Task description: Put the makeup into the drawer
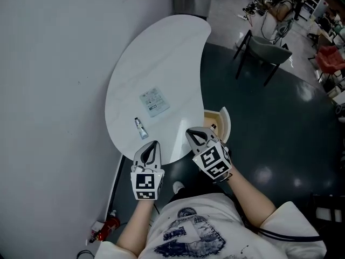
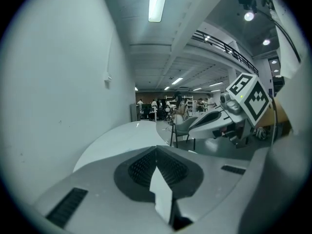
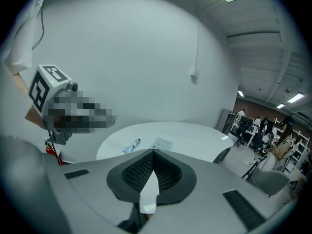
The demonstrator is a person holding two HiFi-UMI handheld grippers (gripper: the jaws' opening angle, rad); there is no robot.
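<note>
Printed shirt (image 1: 188, 236) and two bare forearms fill the bottom of the head view, and just past them both tongs hang over the near edge of the white, bean-shaped table (image 1: 161, 53). The left tongs (image 1: 154, 143) and the right tongs (image 1: 190, 133) are each pressed together with nothing pinched. A small makeup tube (image 1: 140, 128) lies on the table just ahead of the left tongs, and a flat packet (image 1: 154, 102) lies a little farther on, apart from it. At the table's right edge, beside the right tongs, the drawer (image 1: 223, 124) stands pulled out (its inside is mostly hidden). A dark chair (image 1: 267, 50) stands well beyond, and a red object (image 1: 110, 224) sits on the floor by the wall. From the left gripper view, the left tongs (image 2: 157, 147) meet tip to tip and hold nothing, with the right tongs' marker cube (image 2: 248, 94) at the right. From the right gripper view, the right tongs (image 3: 153, 151) are likewise closed and empty; the tube (image 3: 131, 146) and packet (image 3: 162, 143) rest on the table beyond.
</note>
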